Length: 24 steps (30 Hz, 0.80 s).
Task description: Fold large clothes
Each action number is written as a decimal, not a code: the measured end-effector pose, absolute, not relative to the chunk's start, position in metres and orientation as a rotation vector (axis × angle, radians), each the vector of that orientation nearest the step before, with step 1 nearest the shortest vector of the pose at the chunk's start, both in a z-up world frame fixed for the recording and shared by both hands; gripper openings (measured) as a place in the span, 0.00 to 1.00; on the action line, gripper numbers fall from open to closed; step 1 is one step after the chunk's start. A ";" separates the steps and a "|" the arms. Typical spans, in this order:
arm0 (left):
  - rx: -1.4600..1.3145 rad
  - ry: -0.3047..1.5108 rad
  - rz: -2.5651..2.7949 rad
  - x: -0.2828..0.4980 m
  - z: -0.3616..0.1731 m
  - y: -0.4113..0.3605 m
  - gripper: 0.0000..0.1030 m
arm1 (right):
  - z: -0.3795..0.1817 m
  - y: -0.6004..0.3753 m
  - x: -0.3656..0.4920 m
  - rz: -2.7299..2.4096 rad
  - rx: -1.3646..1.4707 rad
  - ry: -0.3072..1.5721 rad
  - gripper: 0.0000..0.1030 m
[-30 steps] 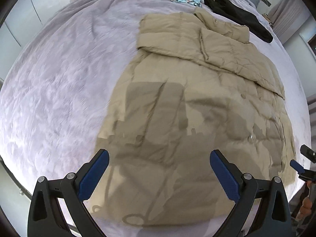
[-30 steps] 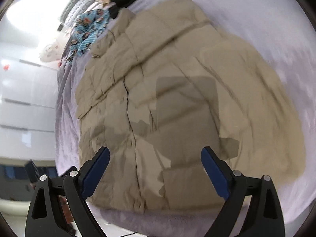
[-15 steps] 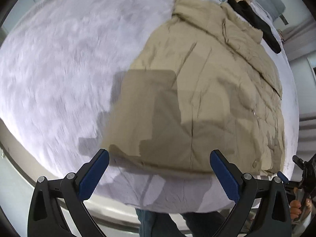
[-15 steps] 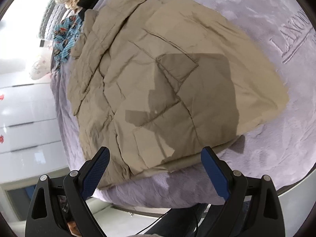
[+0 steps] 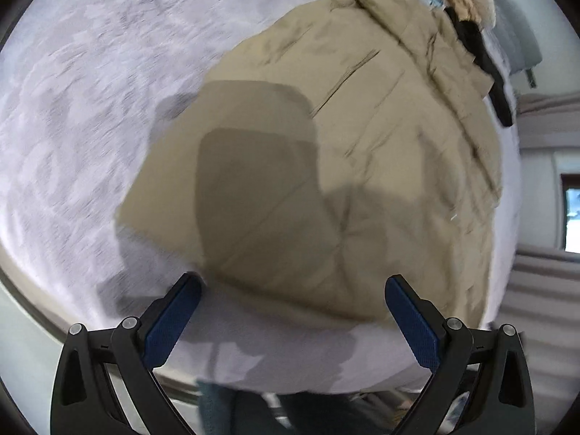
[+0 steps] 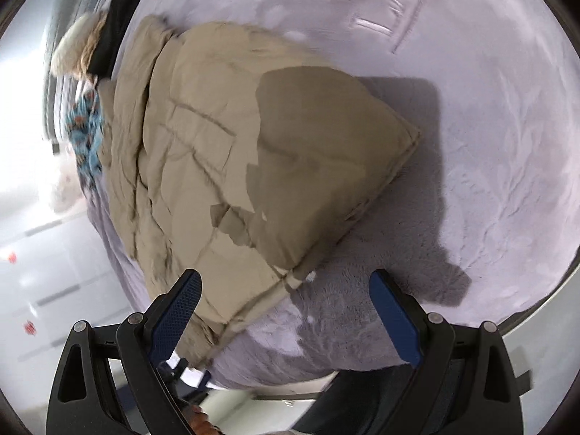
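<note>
Khaki padded jacket [image 5: 362, 152] is lying flat on the lavender bed cover [image 5: 79, 90], its hem running along the near edge of the bed and its collar pointing toward the far edge, so the long axis is running away from both tools. Left gripper [image 5: 291, 317] is hanging over the hem's left-hand stretch with jaws spread wide and nothing between them. Right gripper [image 6: 284, 308] is likewise standing wide open and empty, poised over the hem's right corner, which is lying between its jaws in that view [image 6: 290, 279]. Judged from both views, each tool is nearer its own hem corner; the next fold probably calls for pinching both corners and carrying them toward the collar. A heap of other garments [image 5: 467, 3] is sitting beyond the collar at the far edge.
</note>
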<state>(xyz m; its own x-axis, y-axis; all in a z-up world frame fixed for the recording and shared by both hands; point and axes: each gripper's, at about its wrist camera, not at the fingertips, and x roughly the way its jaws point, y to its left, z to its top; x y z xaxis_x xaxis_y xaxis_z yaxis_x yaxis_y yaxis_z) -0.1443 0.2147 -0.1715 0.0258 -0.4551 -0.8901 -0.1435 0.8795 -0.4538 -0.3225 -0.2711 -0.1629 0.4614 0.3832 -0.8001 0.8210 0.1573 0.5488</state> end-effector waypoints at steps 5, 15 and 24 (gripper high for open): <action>-0.520 1.549 -0.226 -0.123 -0.185 0.203 0.99 | -0.179 -0.280 -0.323 -0.470 1.530 1.061 0.92; -0.484 1.448 -0.336 -0.107 -0.149 0.193 0.11 | -0.190 -0.283 -0.317 -0.470 1.695 0.921 0.12; -0.434 1.299 -0.470 -0.076 -0.085 0.192 0.11 | -0.140 -0.283 -0.284 -0.422 1.484 0.900 0.09</action>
